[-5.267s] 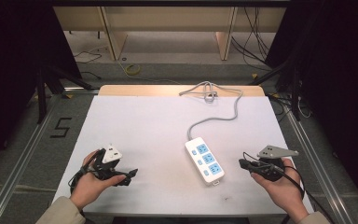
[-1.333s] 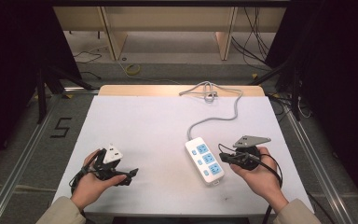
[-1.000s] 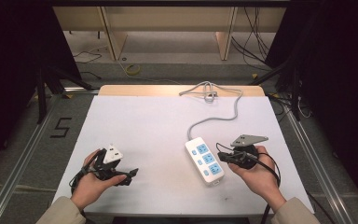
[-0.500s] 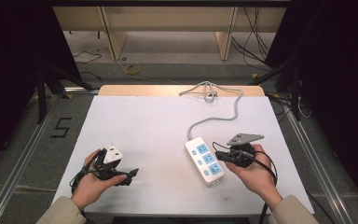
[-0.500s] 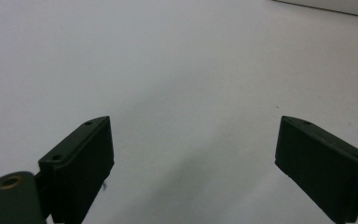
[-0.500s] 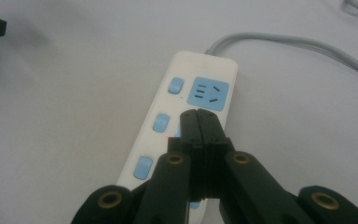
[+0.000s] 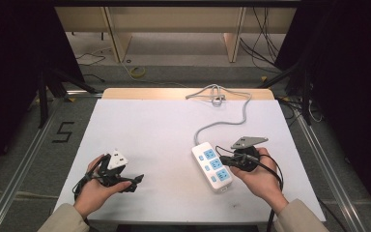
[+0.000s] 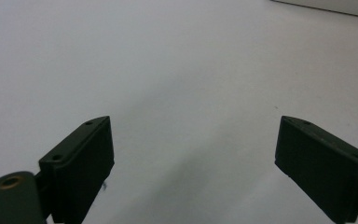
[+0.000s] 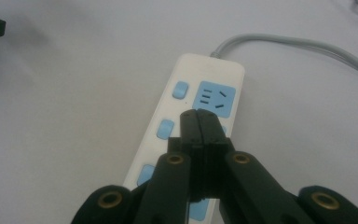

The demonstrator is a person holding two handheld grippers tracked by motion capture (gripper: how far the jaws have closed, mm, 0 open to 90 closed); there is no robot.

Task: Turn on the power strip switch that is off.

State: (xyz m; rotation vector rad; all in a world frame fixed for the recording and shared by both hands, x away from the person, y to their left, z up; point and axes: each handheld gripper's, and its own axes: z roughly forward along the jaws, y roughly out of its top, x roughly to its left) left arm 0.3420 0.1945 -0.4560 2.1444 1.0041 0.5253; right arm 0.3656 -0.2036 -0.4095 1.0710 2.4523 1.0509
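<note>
Hovering over the white power strip (image 7: 212, 165), the right hand-held gripper (image 7: 223, 159) has its jaws pressed together with nothing between them, the tips above the middle blue socket; whether they touch it I cannot tell. The strip lies on the right half of the white desk (image 7: 164, 130), its grey cord (image 7: 232, 118) running toward the far edge, where it ends in a loose coil. Over at the near left, the left hand-held gripper (image 7: 136, 181) sits low over bare desk with its jaws spread wide and empty, well apart from the strip.
</note>
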